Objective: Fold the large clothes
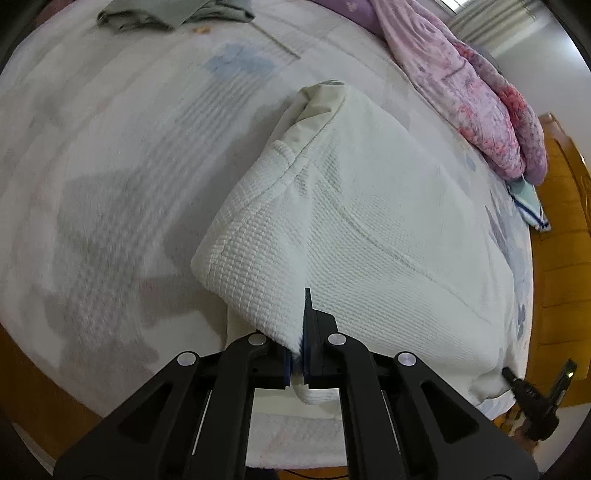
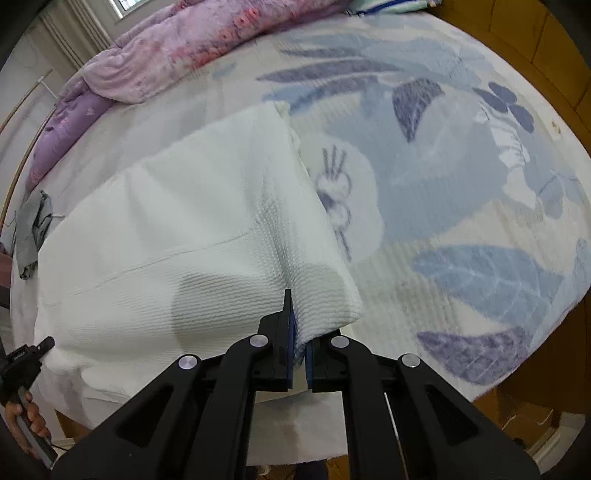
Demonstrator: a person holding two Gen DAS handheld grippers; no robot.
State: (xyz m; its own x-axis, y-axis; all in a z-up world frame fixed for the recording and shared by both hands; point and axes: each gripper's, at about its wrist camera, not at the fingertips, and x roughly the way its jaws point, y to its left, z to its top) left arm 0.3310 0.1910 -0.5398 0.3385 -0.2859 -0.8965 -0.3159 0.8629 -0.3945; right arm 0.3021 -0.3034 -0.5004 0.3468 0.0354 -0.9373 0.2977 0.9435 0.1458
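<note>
A large white waffle-knit garment (image 1: 369,221) lies partly folded on the bed, its near edge lifted. My left gripper (image 1: 297,354) is shut on the garment's near left corner. My right gripper (image 2: 299,354) is shut on the near right corner of the same garment (image 2: 184,221). The cloth stretches between both grippers and drapes away onto the bed. The right gripper's tip shows at the lower right of the left wrist view (image 1: 517,380); the left gripper's tip shows at the lower left of the right wrist view (image 2: 40,347).
The bed sheet (image 2: 461,184) has a blue and purple floral print. A pink and purple quilt (image 1: 480,92) is bunched along the far side. A grey-green garment (image 1: 166,14) lies at the far left. Wooden floor (image 1: 565,258) borders the bed.
</note>
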